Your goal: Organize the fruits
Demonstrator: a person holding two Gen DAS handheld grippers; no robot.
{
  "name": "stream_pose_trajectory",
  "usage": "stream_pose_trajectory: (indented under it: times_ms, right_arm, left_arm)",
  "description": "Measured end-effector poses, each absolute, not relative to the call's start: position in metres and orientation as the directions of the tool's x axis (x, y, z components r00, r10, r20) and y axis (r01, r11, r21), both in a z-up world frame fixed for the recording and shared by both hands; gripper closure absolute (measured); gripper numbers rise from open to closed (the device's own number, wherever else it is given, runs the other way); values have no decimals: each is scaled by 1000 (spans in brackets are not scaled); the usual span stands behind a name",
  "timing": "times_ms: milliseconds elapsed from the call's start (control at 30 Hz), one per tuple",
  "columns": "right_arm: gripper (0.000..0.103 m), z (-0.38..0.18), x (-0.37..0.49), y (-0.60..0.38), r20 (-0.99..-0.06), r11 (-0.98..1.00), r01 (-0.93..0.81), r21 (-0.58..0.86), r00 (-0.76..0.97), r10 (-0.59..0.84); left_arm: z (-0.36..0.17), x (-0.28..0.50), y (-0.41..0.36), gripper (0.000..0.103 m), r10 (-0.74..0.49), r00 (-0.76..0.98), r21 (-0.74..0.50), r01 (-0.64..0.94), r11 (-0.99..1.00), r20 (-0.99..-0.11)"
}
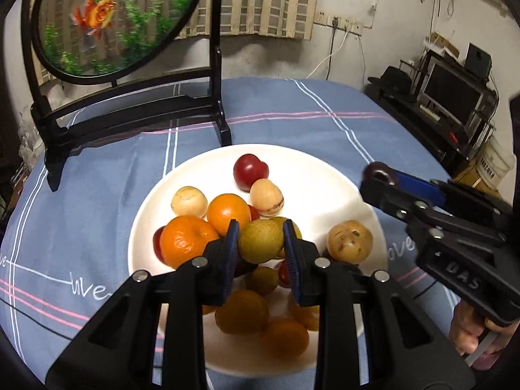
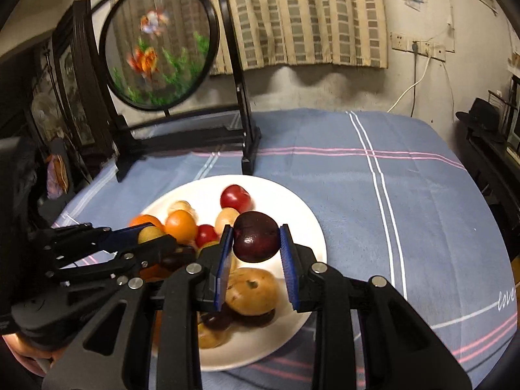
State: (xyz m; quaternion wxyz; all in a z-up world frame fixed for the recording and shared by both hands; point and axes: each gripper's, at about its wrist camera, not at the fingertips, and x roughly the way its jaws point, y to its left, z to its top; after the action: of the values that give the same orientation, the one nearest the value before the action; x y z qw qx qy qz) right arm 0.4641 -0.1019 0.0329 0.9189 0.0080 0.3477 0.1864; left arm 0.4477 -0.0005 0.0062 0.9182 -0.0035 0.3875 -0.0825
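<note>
Left wrist view showed the left hand-held gripper [image 1: 260,237] closed on a yellow-green round fruit [image 1: 261,240], held clear above the white plate [image 1: 325,175]. The plate lay on a table covered with a blue striped cloth [image 1: 292,113], somewhat nearer to the left edge and just in front of a black stand with a round goldfish screen [image 1: 110,19]. On the plate there were two oranges [image 1: 187,243], a red plum [image 1: 248,170], several pale beige fruits [image 1: 189,201] and a brown spotted one [image 1: 349,240] near its right rim.

In the right wrist view the right hand-held gripper [image 2: 256,243] was closed on a dark purple plum [image 2: 256,240], also lifted over the plate, near its right side. Both blue pads [image 2: 287,260] pressed the plum from its two sides. The other gripper was seen at the left of this view, and part of a hand [image 1: 468,331] showed under the right tool in the left view.

I judged that the step in hand was the carrying: each tool had one fruit picked and raised, not yet set down. No second dish or basket was visible, so I could not tell where the fruits should go. The next move would need a steady grip, because round smooth fruit may slip, and a gentle lowering at the chosen place before the jaws open.
</note>
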Motion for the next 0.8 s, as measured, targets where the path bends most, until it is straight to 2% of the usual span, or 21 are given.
stream_pose_trajectory:
  times_ms: [367, 433, 500, 567, 600, 633, 667, 800]
  right_arm:
    - [74, 12, 480, -96, -679, 923, -364, 123, 648, 346]
    - [74, 12, 480, -95, -681, 921, -369, 127, 642, 351]
    - [71, 13, 480, -95, -685, 922, -366, 127, 640, 348]
    - [63, 15, 478, -96, -687, 927, -359, 113, 645, 334]
    - [61, 16, 477, -97, -689, 929, -355, 108, 647, 327]
    - [57, 18, 476, -99, -688, 928, -355, 111, 647, 329]
    - [47, 19, 474, -101, -687, 927, -357, 118, 644, 335]
    - [46, 35, 452, -103, -666, 922, -368, 123, 658, 351]
  left_arm:
    - [-13, 459, -3, 75, -115, 684, -26, 139, 990, -721]
    - [-12, 459, -3, 70, -117, 683, -29, 139, 990, -721]
    - [-8, 454, -4, 49, -122, 686, -34, 141, 989, -717]
    - [-3, 449, -3, 38, -81, 706, -4, 111, 994, -704]
    - [0, 445, -2, 26, -62, 714, 10, 97, 995, -698]
    - [3, 441, 1, 20, -47, 723, 21, 85, 996, -689]
    - [8, 435, 5, 16, -31, 736, 30, 70, 997, -676]
    - [23, 412, 20, 11, -16, 750, 30, 47, 998, -662]
